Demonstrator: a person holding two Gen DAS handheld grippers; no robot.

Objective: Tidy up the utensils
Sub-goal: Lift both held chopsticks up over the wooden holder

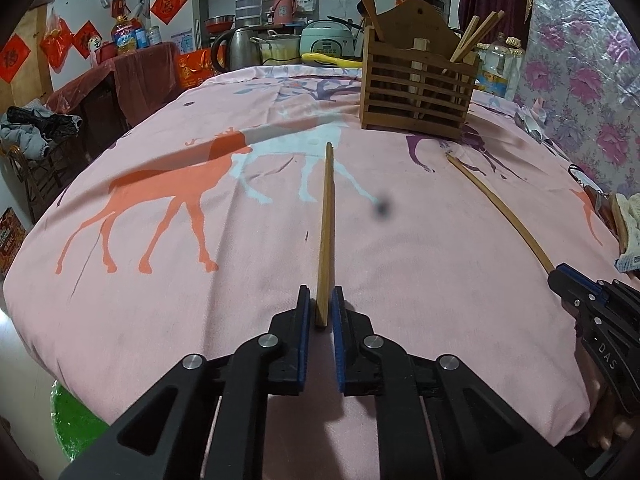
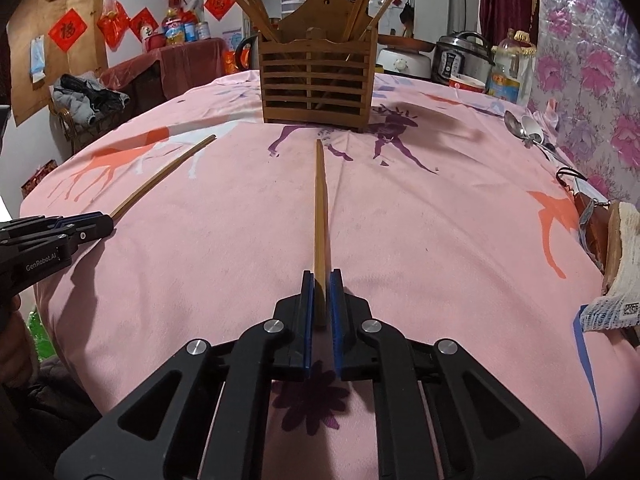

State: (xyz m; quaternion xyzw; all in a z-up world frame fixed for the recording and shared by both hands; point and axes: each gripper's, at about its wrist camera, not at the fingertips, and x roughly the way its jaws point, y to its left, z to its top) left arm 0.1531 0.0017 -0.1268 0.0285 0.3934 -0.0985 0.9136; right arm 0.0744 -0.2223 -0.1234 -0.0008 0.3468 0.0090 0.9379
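Two wooden chopsticks are in play on the pink deer-print tablecloth (image 1: 168, 280). My left gripper (image 1: 321, 300) is shut on the near end of one chopstick (image 1: 326, 224), which points toward the slatted wooden utensil holder (image 1: 416, 92). The right wrist view shows that left gripper (image 2: 106, 222) at the left edge with its chopstick (image 2: 160, 178). My right gripper (image 2: 321, 280) is shut on the other chopstick (image 2: 320, 208), aimed at the holder (image 2: 316, 84), which has several chopsticks standing in it. From the left wrist view, the right gripper (image 1: 560, 274) and its chopstick (image 1: 500, 208) appear at the right.
Metal spoons (image 2: 528, 128) lie near the table's right side by the floral wall. A wooden board with a white cloth (image 2: 620, 256) sits at the right edge. A kettle (image 1: 236, 46), rice cooker (image 1: 326, 38) and oil bottles crowd the far edge behind the holder.
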